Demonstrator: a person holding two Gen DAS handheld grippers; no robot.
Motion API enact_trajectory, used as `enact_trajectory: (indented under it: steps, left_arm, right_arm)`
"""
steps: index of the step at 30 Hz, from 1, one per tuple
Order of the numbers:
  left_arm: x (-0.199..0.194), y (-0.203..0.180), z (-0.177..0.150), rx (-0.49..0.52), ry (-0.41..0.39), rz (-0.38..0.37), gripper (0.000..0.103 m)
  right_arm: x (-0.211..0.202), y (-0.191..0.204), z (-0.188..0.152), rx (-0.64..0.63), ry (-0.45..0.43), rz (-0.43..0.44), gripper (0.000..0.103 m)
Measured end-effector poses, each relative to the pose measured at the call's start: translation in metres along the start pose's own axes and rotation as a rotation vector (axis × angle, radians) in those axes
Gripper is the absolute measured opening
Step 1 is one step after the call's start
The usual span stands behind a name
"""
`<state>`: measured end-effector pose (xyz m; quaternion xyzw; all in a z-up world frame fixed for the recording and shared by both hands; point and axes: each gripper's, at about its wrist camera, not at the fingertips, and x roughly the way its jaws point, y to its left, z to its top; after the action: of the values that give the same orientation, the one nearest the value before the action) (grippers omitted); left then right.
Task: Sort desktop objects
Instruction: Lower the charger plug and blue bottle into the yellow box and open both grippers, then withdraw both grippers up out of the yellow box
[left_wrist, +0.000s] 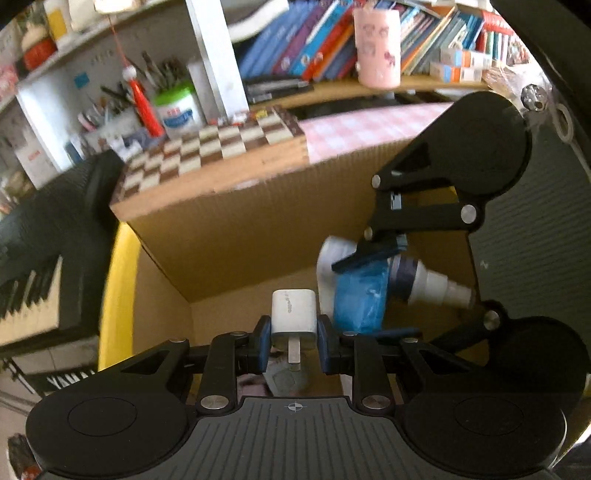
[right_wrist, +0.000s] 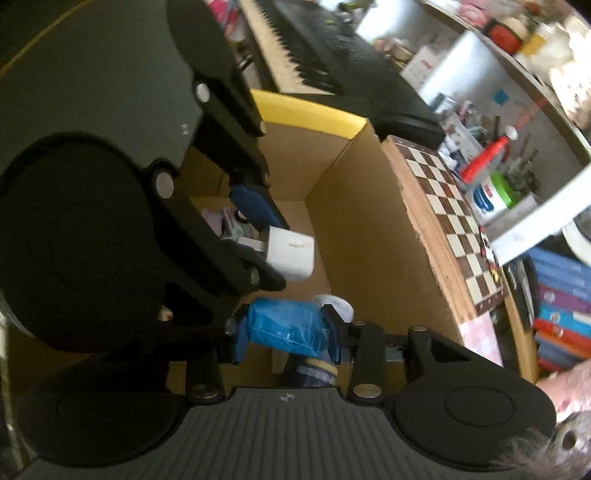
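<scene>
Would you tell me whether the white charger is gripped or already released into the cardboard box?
Gripped: the left tool is shut on the white charger, held above the cardboard box.

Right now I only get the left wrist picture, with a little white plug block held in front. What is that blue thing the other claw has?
Observer: In the right wrist view the right gripper is shut on a blue plastic-wrapped bundle, pads pressing on both its sides.
Operator: Is anything already inside the cardboard box?
Observer: Yes. Behind the left gripper small items lie on the floor of the cardboard box; too blurred to name.
Operator: And my white charger?
Observer: The white charger hangs over the box's inside, not touching the bundle.
</scene>
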<state>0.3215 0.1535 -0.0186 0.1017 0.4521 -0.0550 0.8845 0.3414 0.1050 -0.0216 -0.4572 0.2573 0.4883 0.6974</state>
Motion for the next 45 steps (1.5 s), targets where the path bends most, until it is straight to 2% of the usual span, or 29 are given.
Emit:
enact_trajectory:
  steps: [2,6,11,14,16,20,25,32,36,41,45]
  left_arm:
    - [0.002,0.002,0.0,-0.015,0.023,-0.011,0.024]
    - [0.001,0.001,-0.002,-0.019,0.034,-0.018,0.025]
    - [-0.002,0.0,-0.001,-0.017,0.012,0.011,0.034]
    - [-0.007,0.002,-0.002,-0.029,-0.006,0.033,0.047]
    - [-0.015,0.003,-0.005,-0.038,-0.031,0.04,0.06]
    - [-0.035,0.004,-0.01,-0.066,-0.083,0.028,0.066]
    - [-0.064,0.002,-0.019,-0.116,-0.162,0.036,0.074]
    - [-0.097,-0.002,-0.034,-0.184,-0.256,0.034,0.076]
    - [-0.117,-0.007,-0.044,-0.182,-0.318,0.076,0.085]
    - [-0.139,-0.009,-0.058,-0.198,-0.373,0.102,0.086]
    - [-0.152,-0.012,-0.069,-0.197,-0.387,0.103,0.086]
  right_arm:
    - [0.005,-0.001,0.002,-0.011,0.037,0.025,0.037]
    - [0.006,-0.002,0.002,-0.014,0.05,0.059,0.037]
    - [0.003,0.0,0.001,-0.01,0.046,0.054,0.038]
    - [-0.002,-0.002,-0.002,0.024,0.027,0.043,0.043]
    - [-0.007,-0.002,-0.005,0.048,0.017,0.036,0.05]
    - [-0.023,-0.004,-0.013,0.118,-0.027,0.025,0.05]
    - [-0.05,-0.008,-0.017,0.21,-0.094,-0.035,0.051]
    - [-0.089,0.003,-0.03,0.422,-0.168,-0.123,0.05]
    - [-0.111,0.018,-0.038,0.516,-0.2,-0.199,0.05]
    - [-0.133,0.036,-0.052,0.661,-0.236,-0.302,0.05]
    - [-0.145,0.046,-0.063,0.758,-0.247,-0.373,0.05]
